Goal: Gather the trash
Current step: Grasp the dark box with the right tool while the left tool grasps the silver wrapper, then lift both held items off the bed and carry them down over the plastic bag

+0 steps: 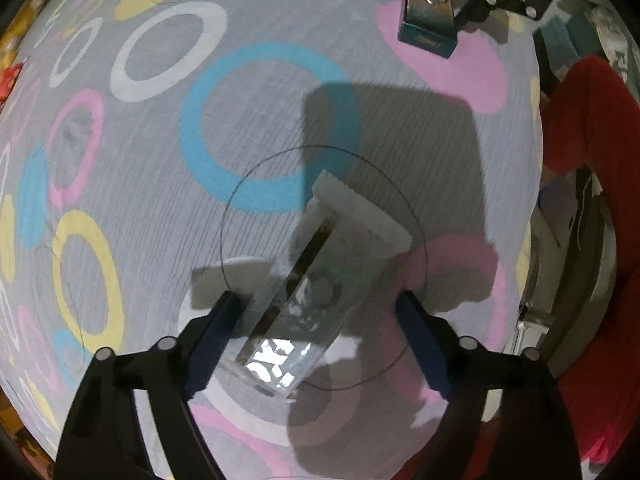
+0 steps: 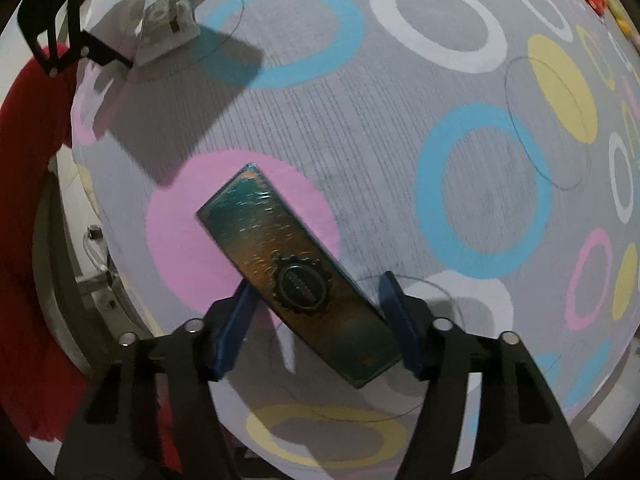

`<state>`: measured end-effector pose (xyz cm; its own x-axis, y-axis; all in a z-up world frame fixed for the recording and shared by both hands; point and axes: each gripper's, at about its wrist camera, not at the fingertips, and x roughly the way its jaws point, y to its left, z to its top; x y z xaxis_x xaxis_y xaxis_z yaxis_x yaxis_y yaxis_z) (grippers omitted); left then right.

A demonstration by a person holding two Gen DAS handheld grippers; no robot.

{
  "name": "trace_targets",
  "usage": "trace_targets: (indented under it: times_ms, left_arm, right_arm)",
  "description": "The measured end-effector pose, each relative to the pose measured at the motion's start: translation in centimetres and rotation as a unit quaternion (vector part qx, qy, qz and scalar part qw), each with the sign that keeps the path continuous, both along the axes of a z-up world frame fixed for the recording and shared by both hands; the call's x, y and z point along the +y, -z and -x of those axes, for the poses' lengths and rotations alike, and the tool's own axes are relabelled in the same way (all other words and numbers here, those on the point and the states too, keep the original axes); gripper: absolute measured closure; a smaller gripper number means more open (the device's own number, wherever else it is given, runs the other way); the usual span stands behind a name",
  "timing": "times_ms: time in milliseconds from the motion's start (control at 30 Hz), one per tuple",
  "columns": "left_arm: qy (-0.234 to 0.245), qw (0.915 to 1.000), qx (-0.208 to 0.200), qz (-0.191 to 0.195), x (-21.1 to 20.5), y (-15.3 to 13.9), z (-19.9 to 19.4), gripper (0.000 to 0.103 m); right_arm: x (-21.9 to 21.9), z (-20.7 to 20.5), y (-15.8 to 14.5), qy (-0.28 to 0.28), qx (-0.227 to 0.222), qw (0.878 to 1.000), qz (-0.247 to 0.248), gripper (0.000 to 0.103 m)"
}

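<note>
A clear plastic wrapper with a white serrated end lies on the patterned cloth between the fingers of my left gripper. The jaws stand wide open around it, the left finger touching its edge. A long dark teal and gold box lies between the fingers of my right gripper, which close in on both its sides. The box and right gripper also show at the top of the left wrist view. The wrapper and left gripper show at the top left of the right wrist view.
The grey cloth with coloured rings covers a round surface whose edge falls away near both grippers. A person in red stands beside that edge. Dark shadows of the grippers lie across the cloth.
</note>
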<state>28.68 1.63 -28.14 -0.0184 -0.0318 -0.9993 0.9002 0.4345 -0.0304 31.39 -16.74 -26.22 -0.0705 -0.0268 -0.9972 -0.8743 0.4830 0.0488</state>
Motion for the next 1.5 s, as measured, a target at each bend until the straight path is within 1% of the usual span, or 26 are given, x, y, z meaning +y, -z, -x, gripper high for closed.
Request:
trace_targets:
  times_ms: [33,100,133,200,233,300,400,433,467,500,633,700,733,767,833,900,1033,1067,1133,1167,1200,1267,1300,1333,1467,1500]
  left_arm:
    - [-0.006,1.0000,-0.005,0.003,0.2,-0.2,0.2,0.030]
    - [-0.024,0.9997,-0.010,0.004,0.6,-0.6,0.2,0.037]
    - [-0.030,0.9995,-0.013,0.005,0.8,-0.7,0.4,0.039]
    - [-0.038,0.9990,-0.022,0.005,0.5,-1.2,1.2,0.050]
    - [-0.045,0.9987,-0.024,0.005,0.6,-1.4,1.3,0.052]
    - [-0.066,0.9973,-0.034,0.001,0.7,-1.7,1.8,0.061]
    - [-0.110,0.9928,-0.047,-0.003,0.8,-2.1,1.9,0.063]
    - [-0.126,0.9905,-0.054,-0.003,0.9,-2.3,2.0,0.063]
    - [-0.140,0.9885,-0.058,0.002,1.0,-2.6,2.1,0.064]
    - [-0.152,0.9865,-0.061,0.010,1.2,-3.1,1.9,0.064]
    - [-0.209,0.9737,-0.084,0.034,1.6,-5.3,2.6,0.066]
    - [-0.243,0.9647,-0.092,0.045,2.2,-6.2,2.8,0.066]
    - [-0.264,0.9582,-0.097,0.052,2.6,-6.9,2.9,0.066]
    - [-0.277,0.9543,-0.098,0.057,2.4,-7.4,3.0,0.066]
    - [-0.315,0.9427,-0.091,0.062,3.0,-7.9,2.8,0.066]
    - [-0.339,0.9341,-0.087,0.070,2.9,-8.0,3.2,0.066]
    - [-0.358,0.9234,-0.106,0.089,3.9,-9.1,3.8,0.066]
    - [-0.363,0.9211,-0.108,0.093,3.3,-9.4,4.0,0.066]
    - [-0.373,0.9153,-0.115,0.098,3.6,-10.2,4.8,0.066]
    - [-0.376,0.9128,-0.124,0.098,3.4,-10.5,4.9,0.066]
    - [-0.383,0.9085,-0.135,0.100,3.5,-11.1,5.3,0.066]
    - [-0.388,0.9044,-0.143,0.105,2.9,-11.7,5.8,0.066]
    - [-0.391,0.9010,-0.156,0.105,3.0,-12.4,6.4,0.066]
    - [-0.390,0.8996,-0.167,0.102,2.9,-12.9,6.9,0.066]
    - [-0.394,0.8937,-0.191,0.099,1.9,-14.3,8.6,0.066]
    - [-0.399,0.8902,-0.194,0.103,1.9,-14.8,9.1,0.066]
  right_arm:
    - [-0.1,0.3,-0.2,0.008,-0.002,1.000,-0.002,0.051]
    - [0.0,0.6,-0.4,0.022,-0.009,1.000,-0.002,0.055]
    - [-0.1,0.9,-0.5,0.039,-0.014,0.999,-0.001,0.057]
    - [-0.1,0.5,-0.4,0.065,-0.022,0.998,0.006,0.059]
    - [-0.1,0.5,-0.5,0.082,-0.025,0.996,0.009,0.061]
    - [0.6,0.7,-0.6,0.106,-0.030,0.994,0.011,0.062]
    - [0.8,1.1,-1.2,0.151,-0.043,0.988,0.008,0.062]
    - [0.9,1.2,-1.4,0.172,-0.064,0.983,0.017,0.062]
    - [0.6,1.1,-1.6,0.195,-0.067,0.978,0.013,0.062]
    - [0.5,1.2,-2.0,0.219,-0.058,0.974,-0.006,0.063]
    - [0.5,2.2,-3.4,0.263,-0.081,0.961,-0.030,0.063]
    - [0.3,2.7,-4.2,0.288,-0.090,0.953,-0.044,0.063]
    - [0.2,2.9,-4.7,0.303,-0.093,0.947,-0.057,0.063]
    - [0.0,3.2,-5.2,0.318,-0.095,0.941,-0.067,0.063]
    - [-0.1,4.1,-5.4,0.338,-0.106,0.932,-0.076,0.063]
    - [-0.9,5.0,-5.2,0.356,-0.105,0.924,-0.089,0.063]
    - [-1.4,6.3,-6.3,0.382,-0.119,0.910,-0.111,0.063]
    - [-1.5,6.7,-6.4,0.387,-0.120,0.907,-0.115,0.063]
    - [-1.6,7.1,-7.1,0.395,-0.128,0.901,-0.125,0.063]
    - [-1.6,7.5,-7.7,0.395,-0.133,0.900,-0.128,0.063]
    - [-1.7,7.7,-8.1,0.394,-0.138,0.899,-0.130,0.063]
    - [-1.7,8.2,-9.3,0.390,-0.155,0.898,-0.134,0.063]
    - [-1.6,8.7,-9.7,0.388,-0.162,0.897,-0.136,0.063]
    - [-1.7,9.2,-10.4,0.387,-0.171,0.895,-0.139,0.063]
    - [-1.2,10.9,-13.2,0.377,-0.204,0.890,-0.157,0.063]
    - [-1.1,11.5,-14.0,0.373,-0.211,0.889,-0.163,0.063]
